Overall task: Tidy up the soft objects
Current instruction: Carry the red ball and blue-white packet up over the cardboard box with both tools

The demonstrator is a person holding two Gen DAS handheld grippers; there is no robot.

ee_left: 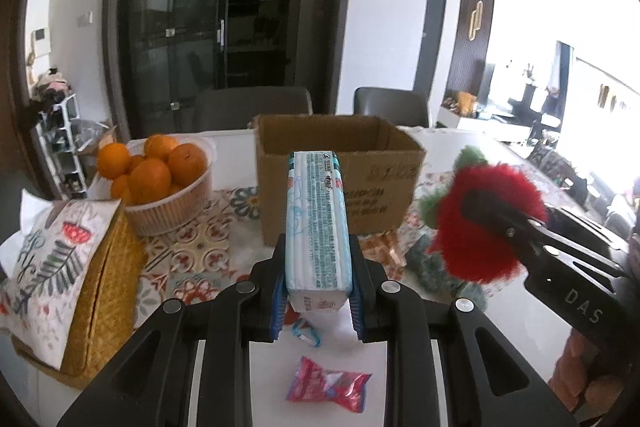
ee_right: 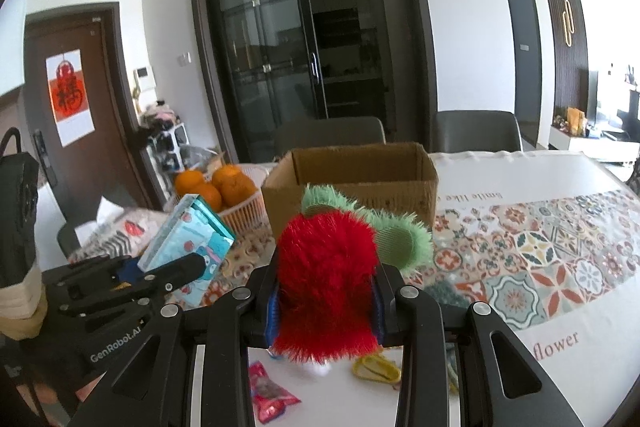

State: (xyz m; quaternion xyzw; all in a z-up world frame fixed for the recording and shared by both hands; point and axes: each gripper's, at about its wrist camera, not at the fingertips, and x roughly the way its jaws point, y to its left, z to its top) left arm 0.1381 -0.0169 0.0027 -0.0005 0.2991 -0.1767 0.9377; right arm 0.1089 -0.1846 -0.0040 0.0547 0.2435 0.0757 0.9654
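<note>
My left gripper [ee_left: 318,287] is shut on a light-blue tissue pack [ee_left: 316,223] and holds it above the table, in front of an open cardboard box [ee_left: 340,163]. My right gripper [ee_right: 325,303] is shut on a red fluffy plush with green leaves [ee_right: 328,275], also held above the table before the box [ee_right: 352,179]. The plush [ee_left: 480,219] and right gripper show at the right of the left wrist view. The tissue pack [ee_right: 188,243] and left gripper show at the left of the right wrist view.
A basket of oranges [ee_left: 160,179] and a wicker tissue box with a printed cloth [ee_left: 68,267] stand left of the box. A pink candy wrapper [ee_left: 328,389], a teal fuzzy item [ee_left: 436,267] and a yellow item [ee_right: 376,367] lie on the patterned tablecloth [ee_right: 540,259]. Chairs stand behind.
</note>
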